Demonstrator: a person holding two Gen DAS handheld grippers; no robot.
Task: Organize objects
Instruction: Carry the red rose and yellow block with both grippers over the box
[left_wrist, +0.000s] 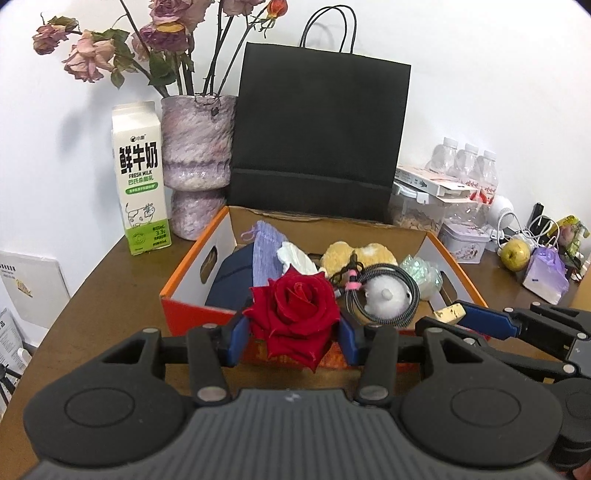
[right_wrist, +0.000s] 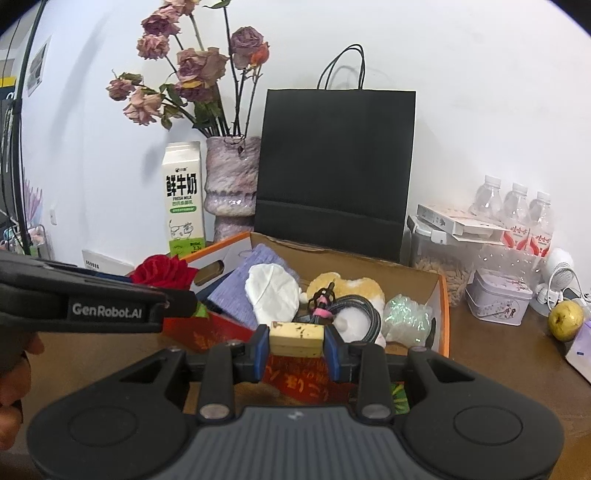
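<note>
My left gripper (left_wrist: 293, 332) is shut on a red rose (left_wrist: 295, 314) and holds it just in front of the near wall of an orange-and-white cardboard box (left_wrist: 192, 273). My right gripper (right_wrist: 296, 341) is shut on a small yellowish block (right_wrist: 296, 338) at the box's near wall (right_wrist: 221, 332). The rose (right_wrist: 162, 273) and the left gripper show at the left in the right wrist view. The box holds a purple cloth (right_wrist: 240, 291), white tissue (right_wrist: 273, 291), a coiled cable (left_wrist: 388, 295), a yellow plush (left_wrist: 354, 254) and a wrapped clear packet (right_wrist: 404, 317).
Behind the box stand a black paper bag (left_wrist: 317, 140), a purple vase of dried roses (left_wrist: 197, 155) and a milk carton (left_wrist: 140, 177). To the right are water bottles (left_wrist: 465, 162), a food jar (right_wrist: 439, 269), a tin (right_wrist: 498, 301), a pear (right_wrist: 565, 319) and cables.
</note>
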